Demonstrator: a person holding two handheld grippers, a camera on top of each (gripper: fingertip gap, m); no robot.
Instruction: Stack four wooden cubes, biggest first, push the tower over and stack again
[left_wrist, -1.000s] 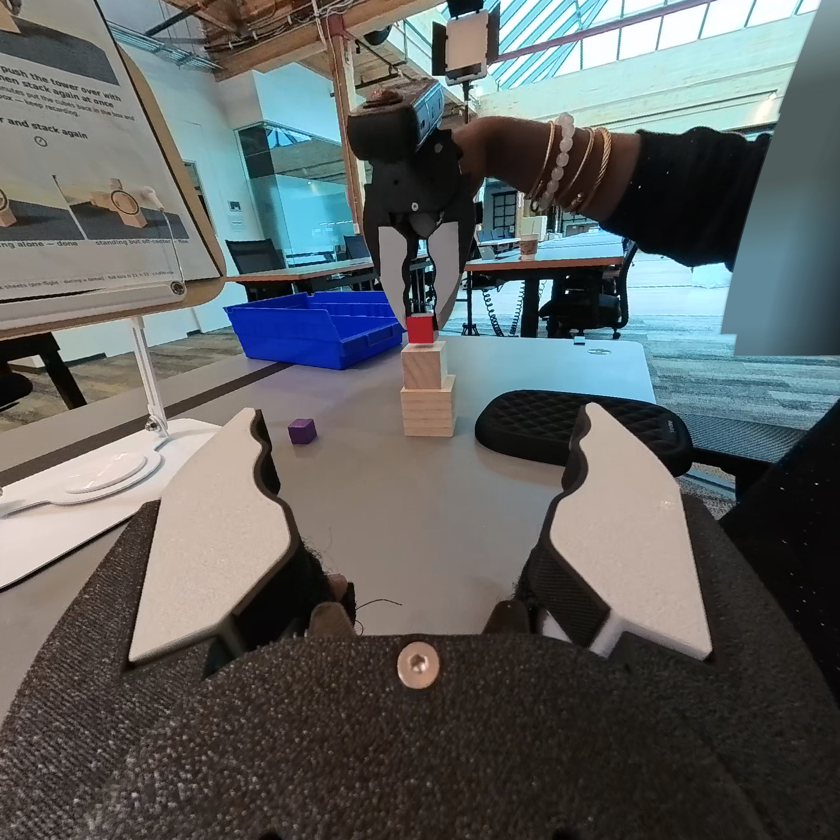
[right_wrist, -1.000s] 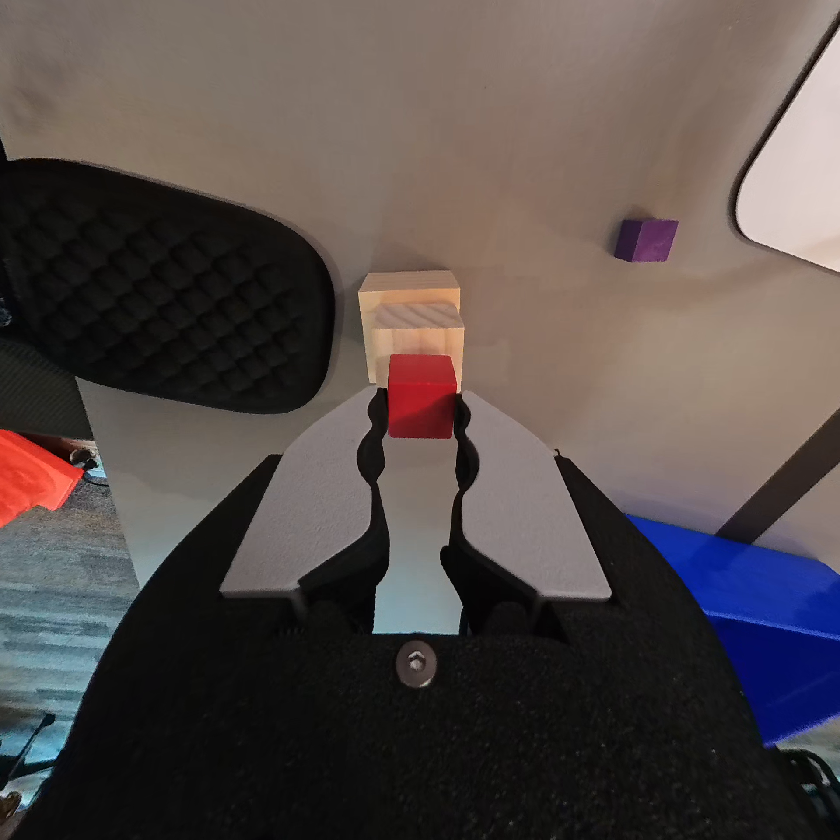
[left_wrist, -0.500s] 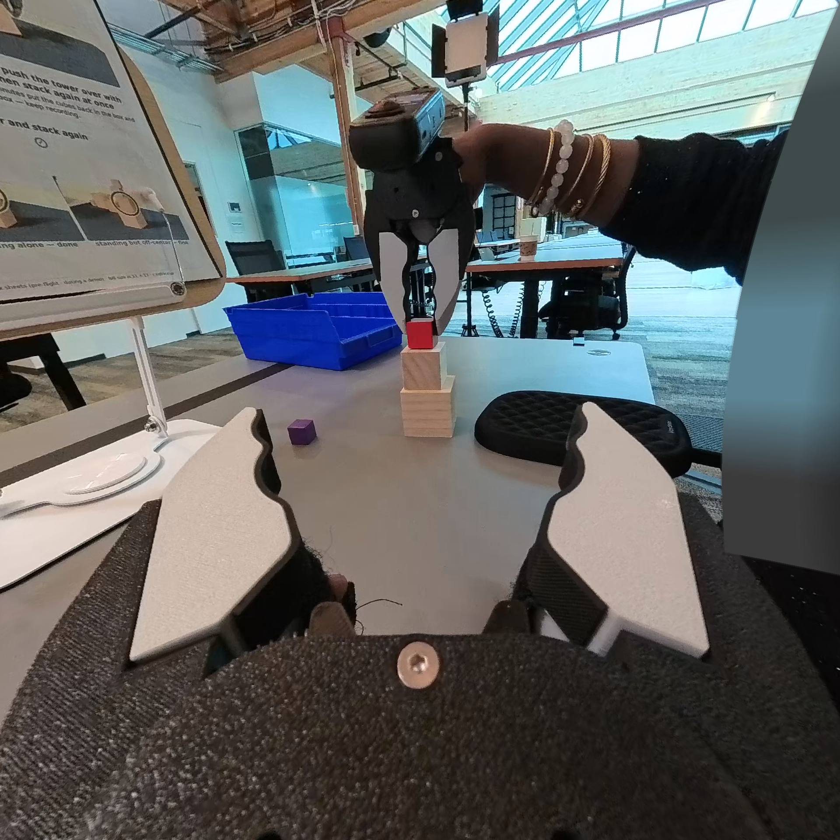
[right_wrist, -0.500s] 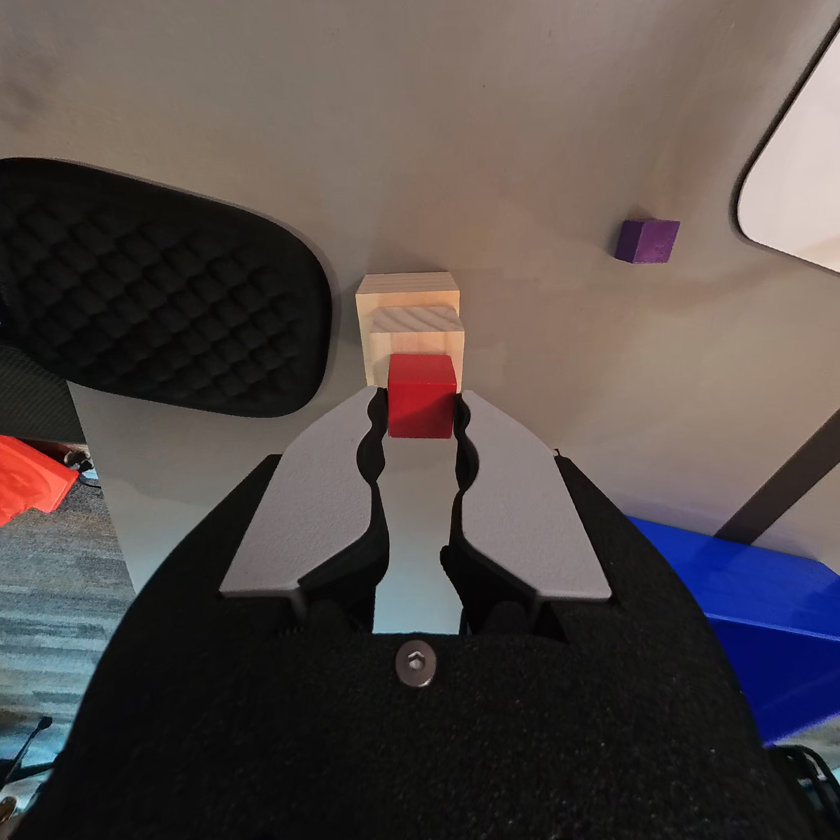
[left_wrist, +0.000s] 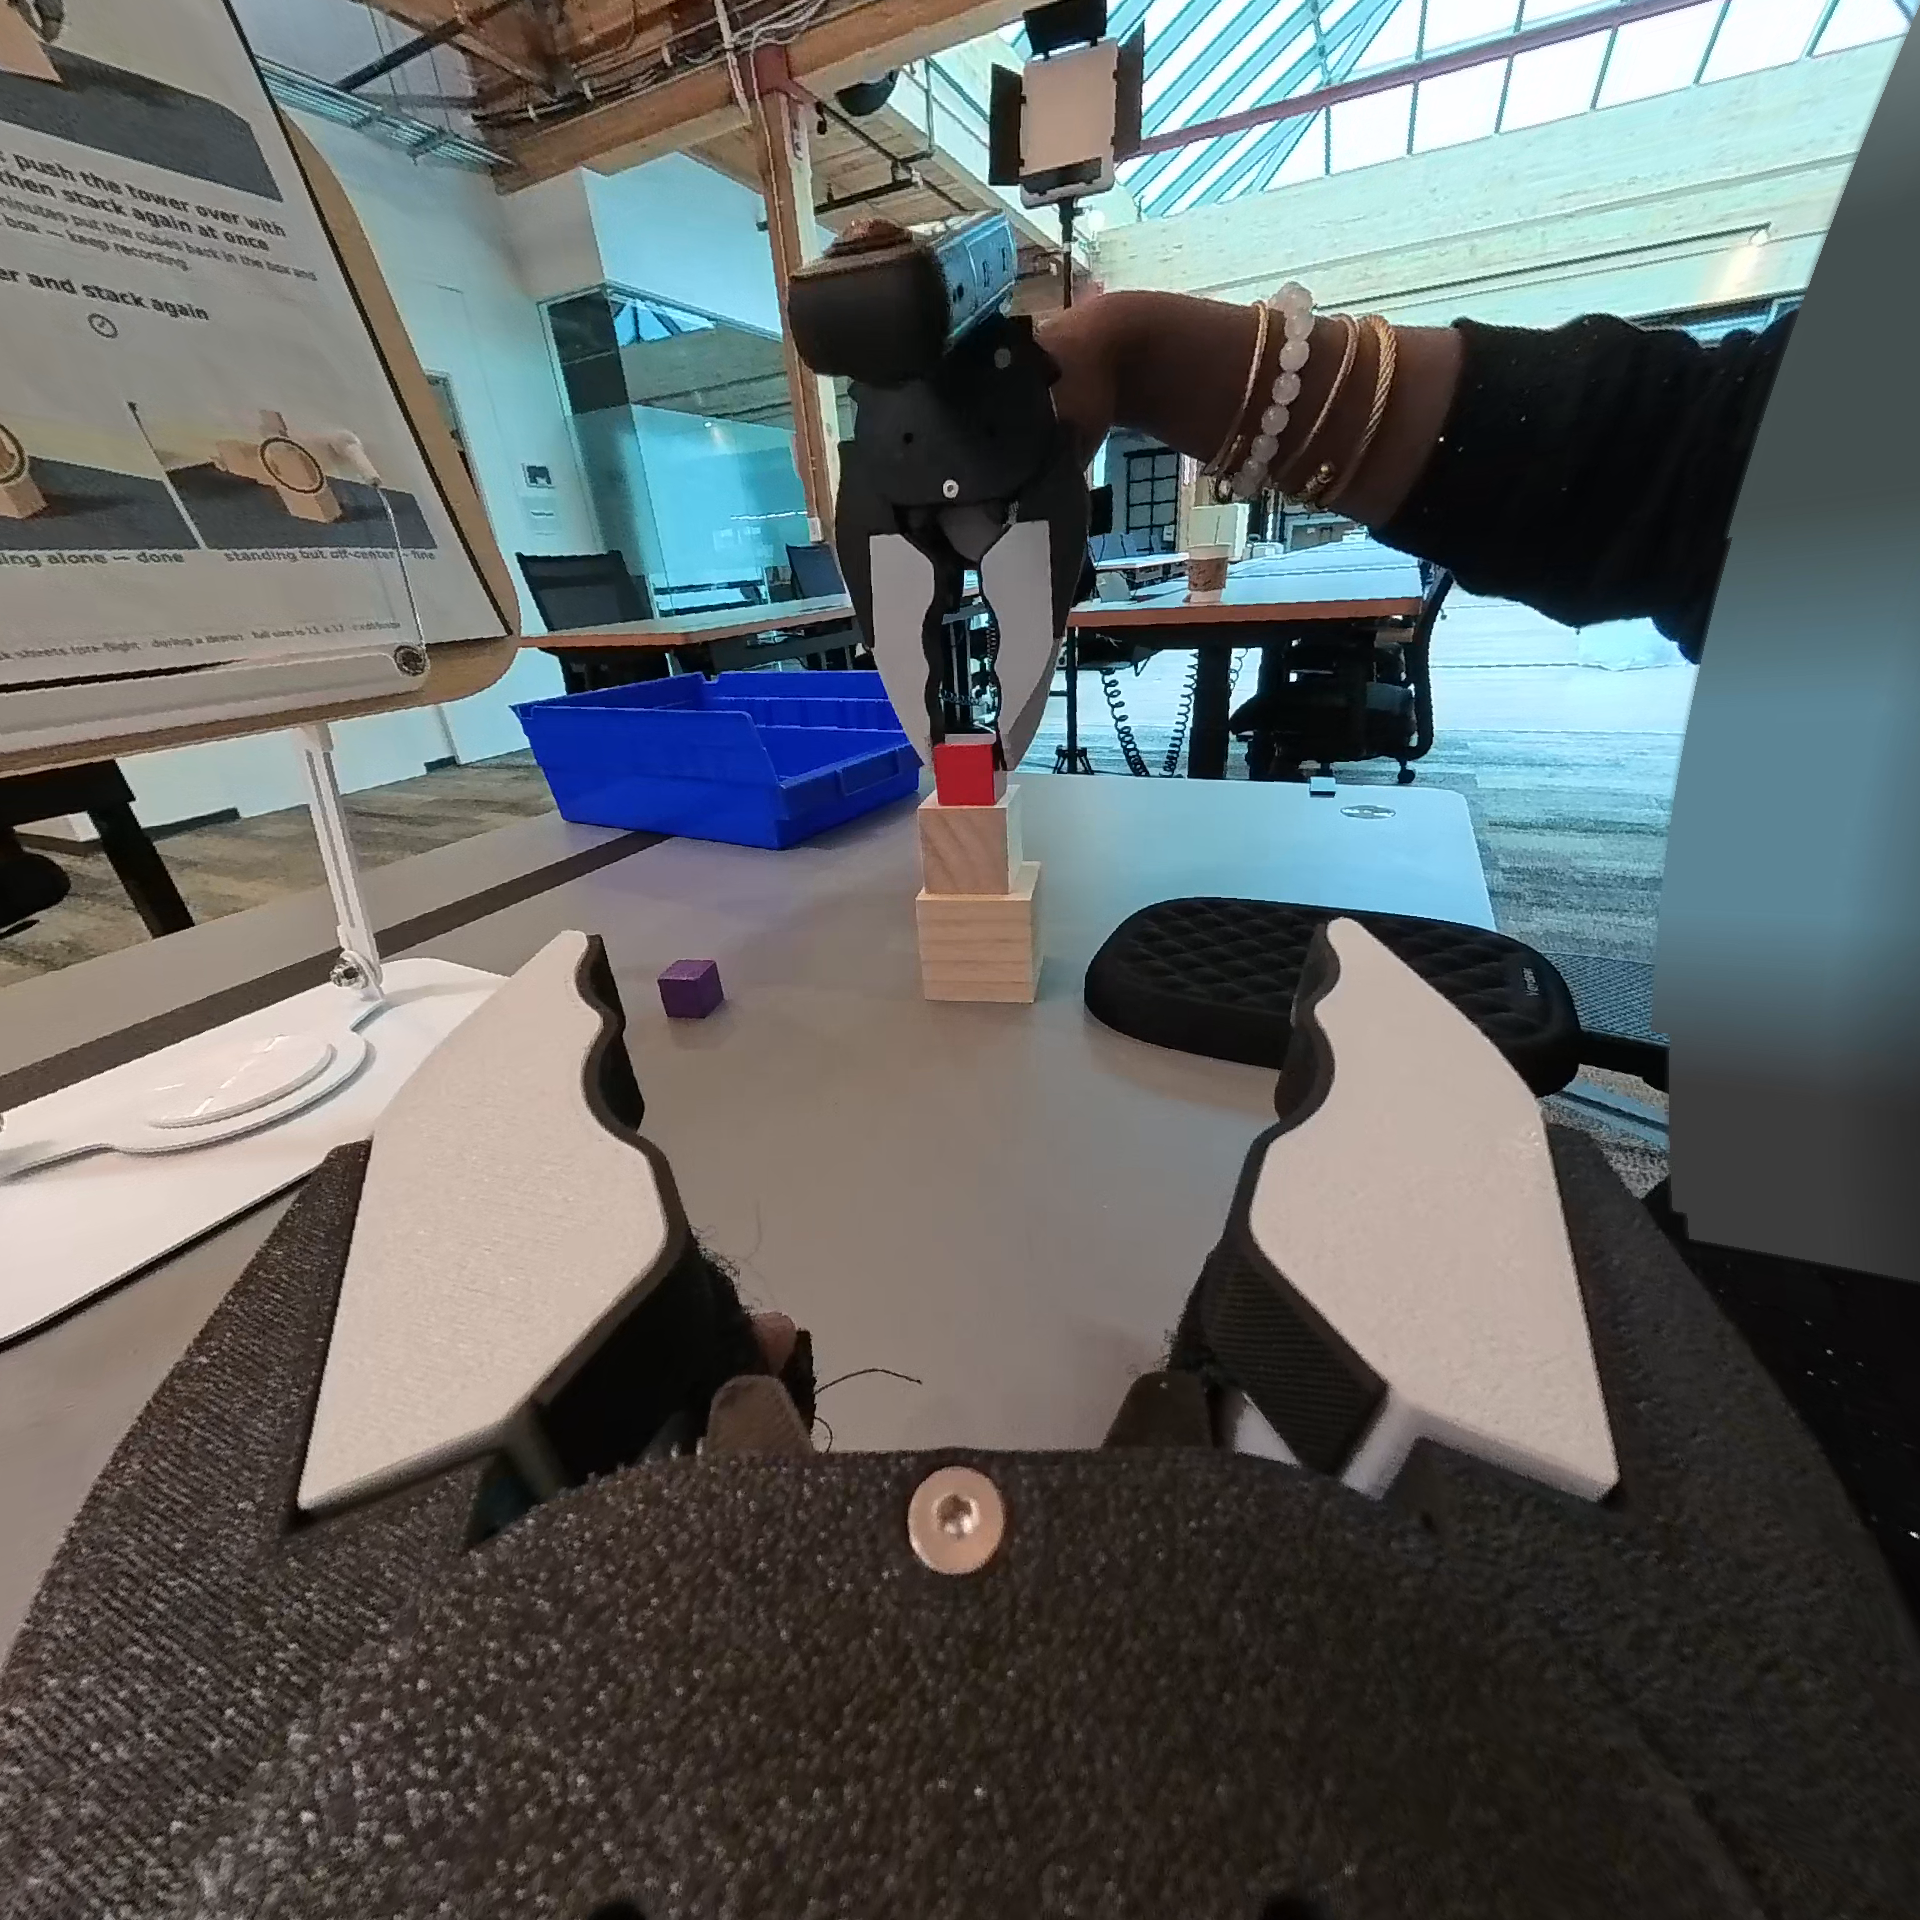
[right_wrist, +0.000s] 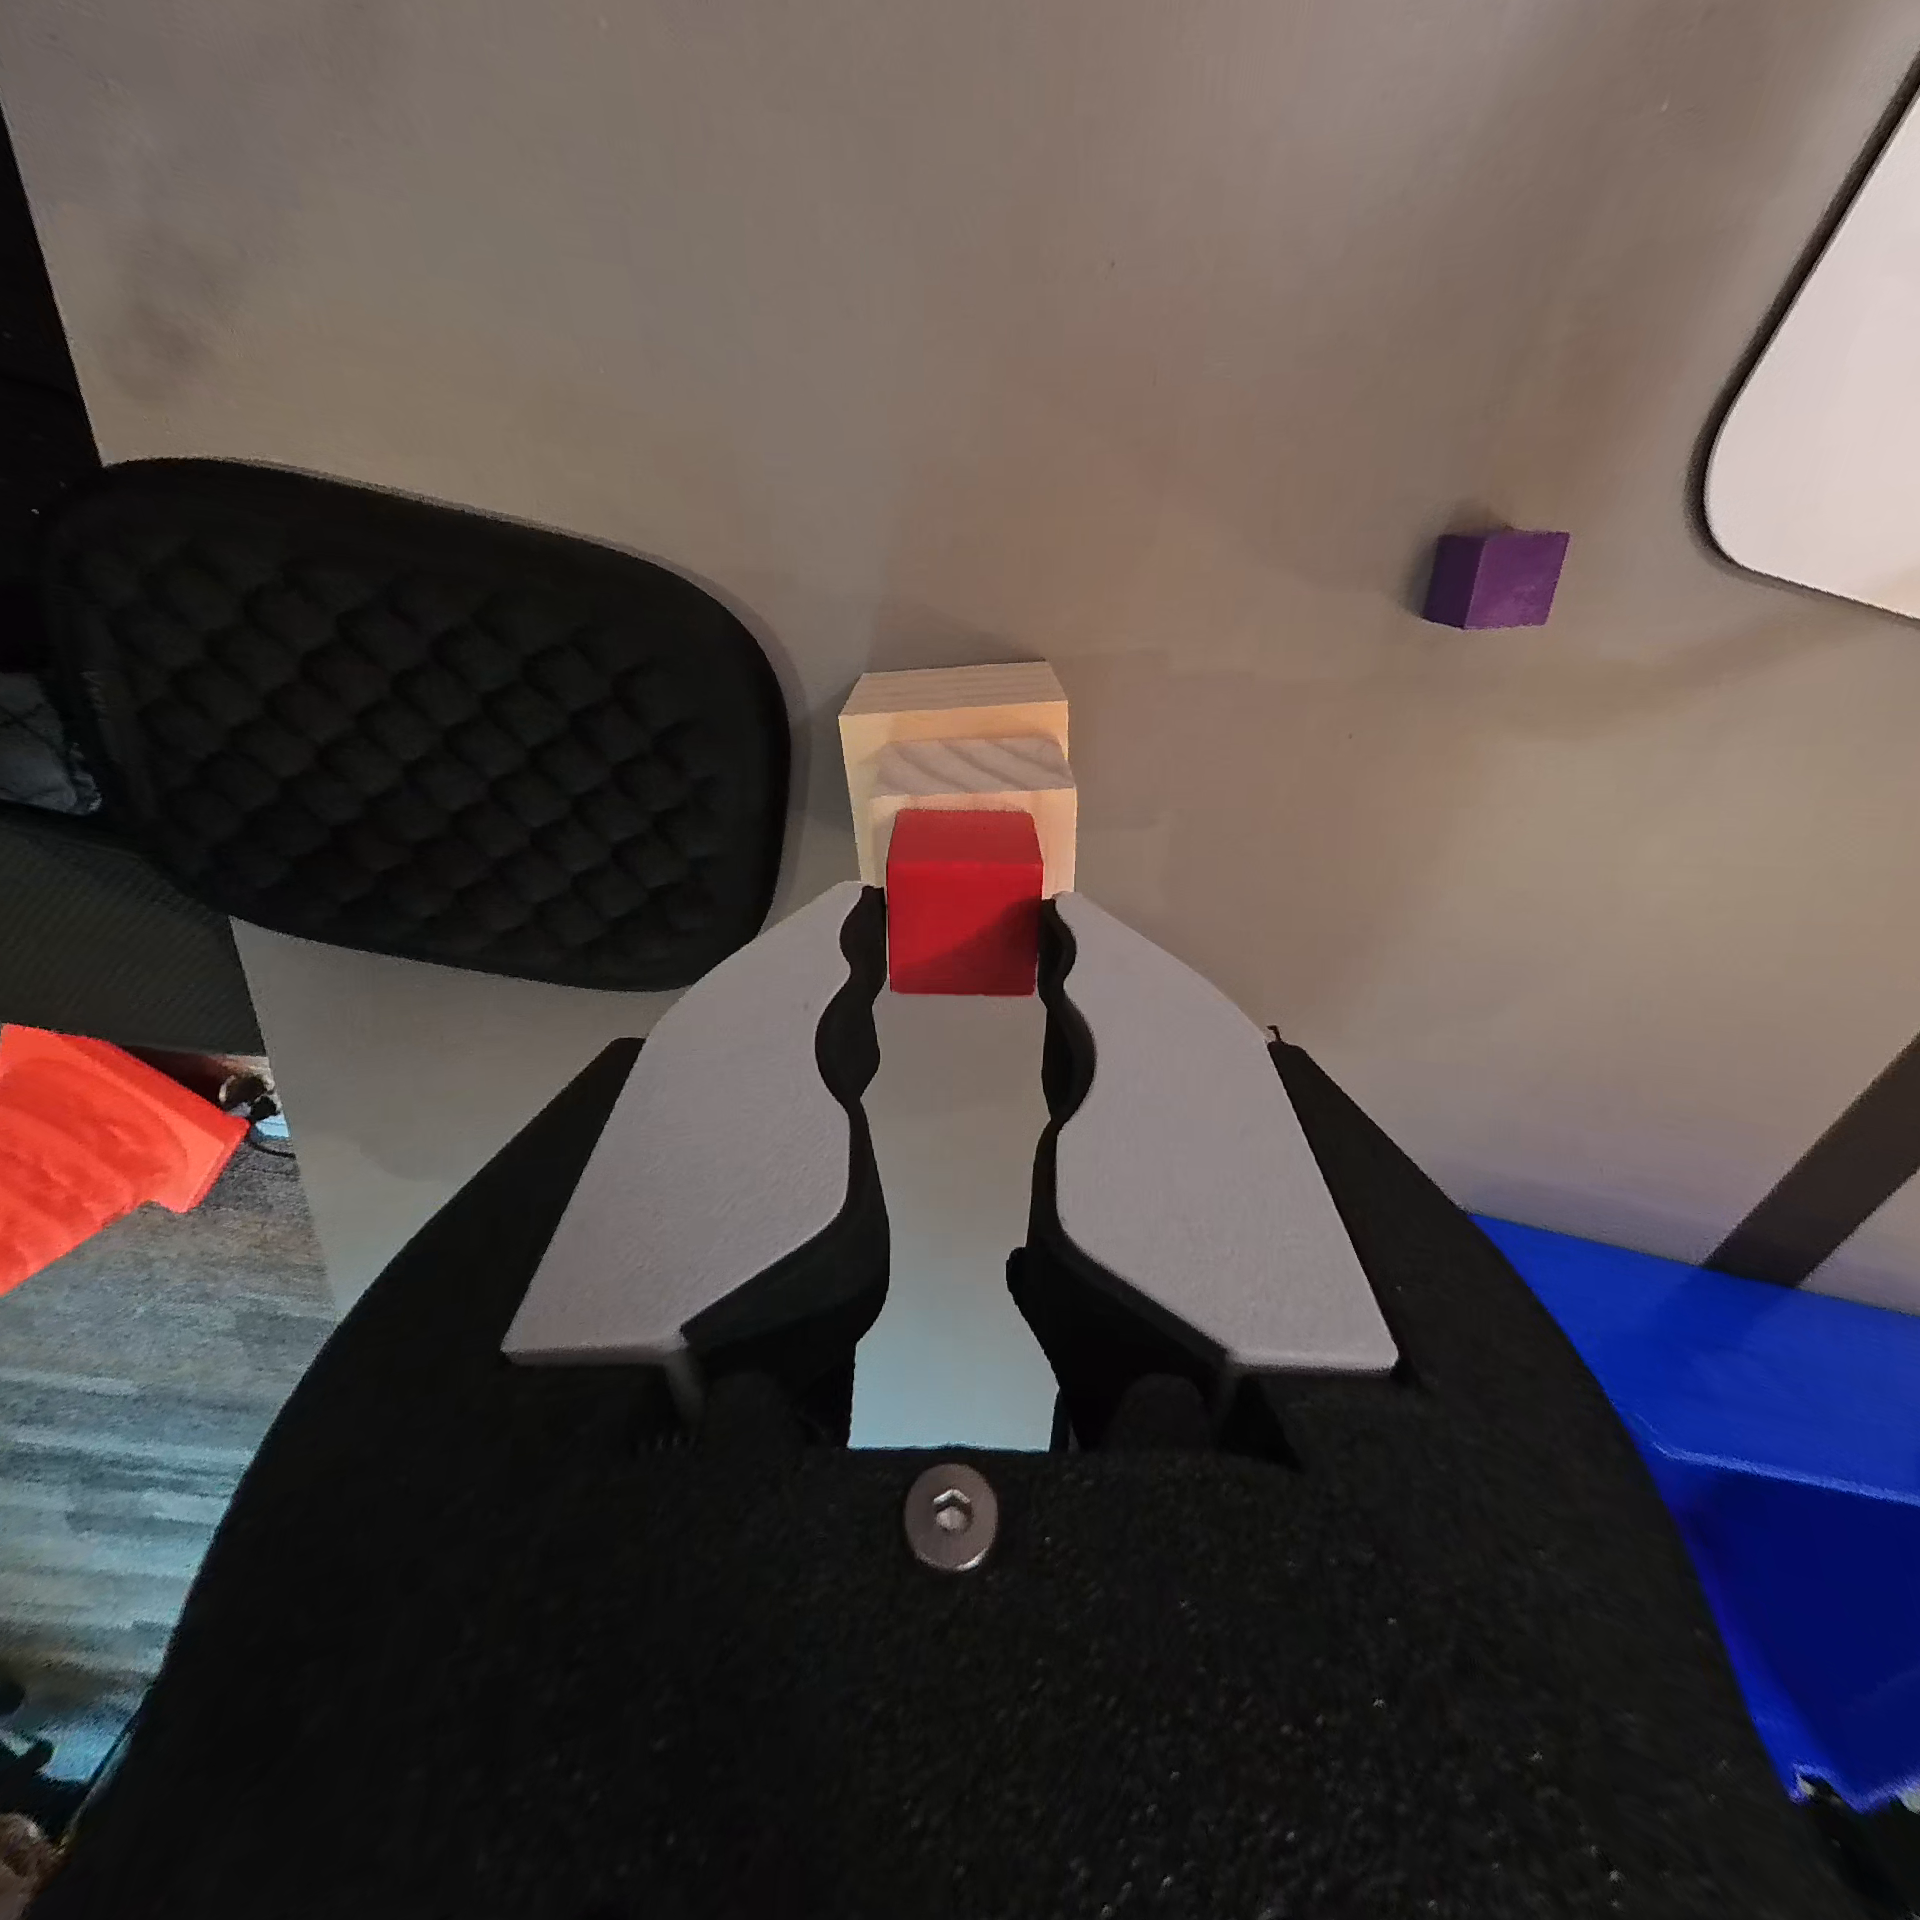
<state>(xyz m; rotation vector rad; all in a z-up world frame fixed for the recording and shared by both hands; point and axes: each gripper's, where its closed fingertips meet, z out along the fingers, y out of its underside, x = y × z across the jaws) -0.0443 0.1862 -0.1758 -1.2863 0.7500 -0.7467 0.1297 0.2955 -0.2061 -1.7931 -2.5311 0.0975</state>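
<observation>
Left gripper (left_wrist: 956, 1039) sits nearest, low over the grey tabletop (left_wrist: 935, 1195), its white fingers spread wide with nothing between them; a small purple cube (left_wrist: 690, 986) lies just beyond its left finger, a black quilted pad (left_wrist: 1226, 977) beyond its right. Farther on, the right gripper (right_wrist: 962, 914) points down, its pads pinching a small red cube (right_wrist: 962, 914) that rests on a two-tier stack of pale wooden blocks (left_wrist: 977, 904). At the far left stand a blue plastic bin (left_wrist: 717, 748) and an instruction sheet on a white stand (left_wrist: 187, 343).
</observation>
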